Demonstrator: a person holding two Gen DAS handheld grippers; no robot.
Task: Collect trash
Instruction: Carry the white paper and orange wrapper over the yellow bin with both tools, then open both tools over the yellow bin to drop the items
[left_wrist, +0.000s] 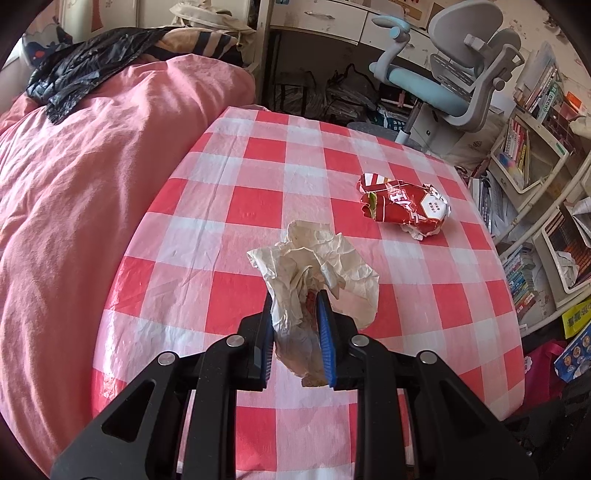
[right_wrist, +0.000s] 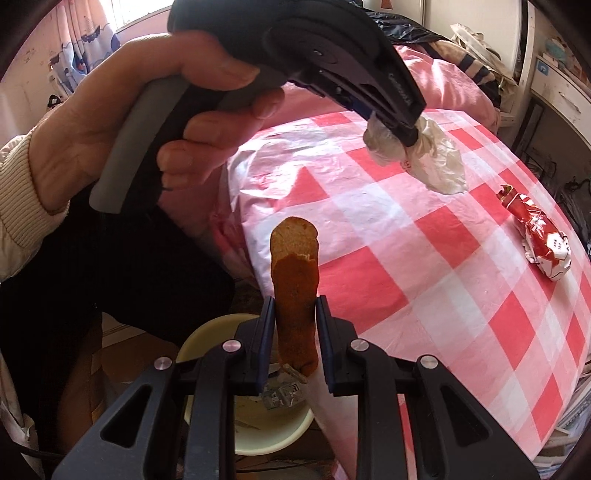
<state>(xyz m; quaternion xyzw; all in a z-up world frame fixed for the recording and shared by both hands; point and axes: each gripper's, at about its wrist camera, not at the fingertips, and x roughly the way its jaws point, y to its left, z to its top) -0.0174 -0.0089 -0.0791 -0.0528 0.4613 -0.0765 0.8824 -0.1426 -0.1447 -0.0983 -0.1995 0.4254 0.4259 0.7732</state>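
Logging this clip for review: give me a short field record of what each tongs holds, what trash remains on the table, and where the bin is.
left tongs: shut on crumpled paper
right tongs: shut on bread slice
table: red wrapper lies there
bin: pale, beside the table edge, below the bread slice, scraps inside

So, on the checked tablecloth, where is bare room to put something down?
The checked tablecloth is bare on its whole bed-side half, next to the pink bedding, and along its far edge towards the chair. The occupied part is the middle: the crumpled white paper in the left hand-held gripper, and the red wrapper lying beyond it, with a gap between.
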